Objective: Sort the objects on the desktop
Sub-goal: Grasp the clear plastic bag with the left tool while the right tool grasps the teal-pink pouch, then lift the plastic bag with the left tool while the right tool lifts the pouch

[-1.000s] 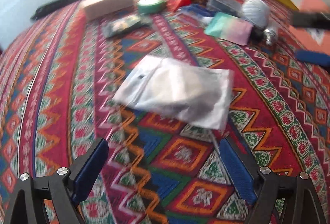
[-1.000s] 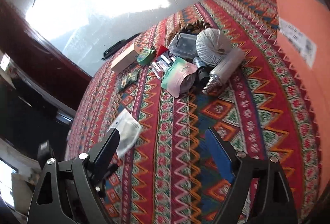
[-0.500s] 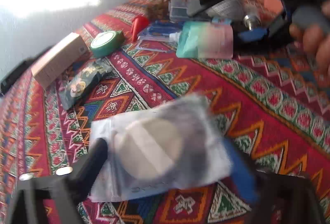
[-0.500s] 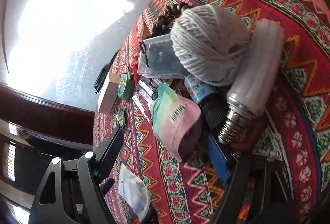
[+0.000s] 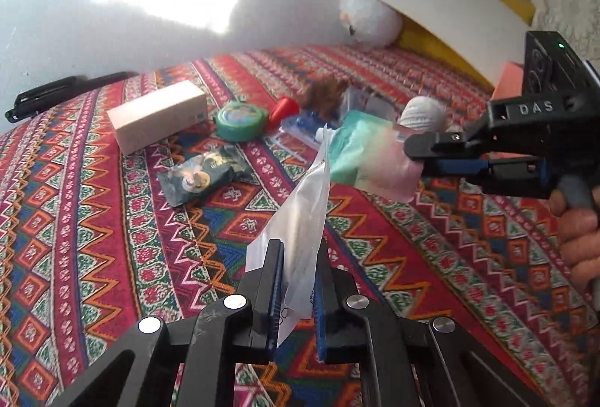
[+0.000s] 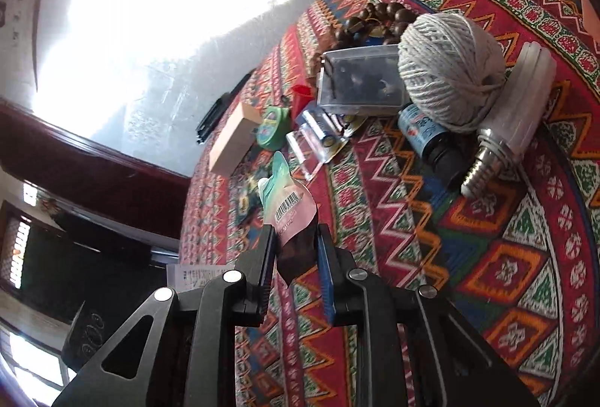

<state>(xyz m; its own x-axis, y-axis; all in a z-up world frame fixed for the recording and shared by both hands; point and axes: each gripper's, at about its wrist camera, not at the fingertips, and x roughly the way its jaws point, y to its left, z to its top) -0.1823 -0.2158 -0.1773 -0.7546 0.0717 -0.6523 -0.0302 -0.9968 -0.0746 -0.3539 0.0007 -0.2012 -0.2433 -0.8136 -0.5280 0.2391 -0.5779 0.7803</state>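
Note:
My left gripper point(image 5: 296, 279) is shut on a clear plastic bag point(image 5: 303, 215) and holds it upright above the patterned cloth. My right gripper point(image 6: 296, 257) is shut on a green and pink pouch point(image 6: 288, 204) with a barcode, lifted off the cloth. In the left wrist view the right gripper point(image 5: 423, 159) shows at the right, clamped on the pouch point(image 5: 367, 155).
On the cloth lie a beige box point(image 5: 157, 114), green tape roll point(image 5: 240, 120), dark snack packet point(image 5: 198, 176), red cone point(image 5: 283, 108), black pen point(image 5: 63, 93), yarn ball point(image 6: 450, 69), bulb point(image 6: 513, 118), small bottle point(image 6: 427, 137), clear case point(image 6: 360, 80) and beads point(image 6: 375, 20). An orange box point(image 5: 510, 80) stands right.
My left gripper closed on the clear bag and lifted it upright. My right gripper moved into the pile, closed on the pouch and raised it.

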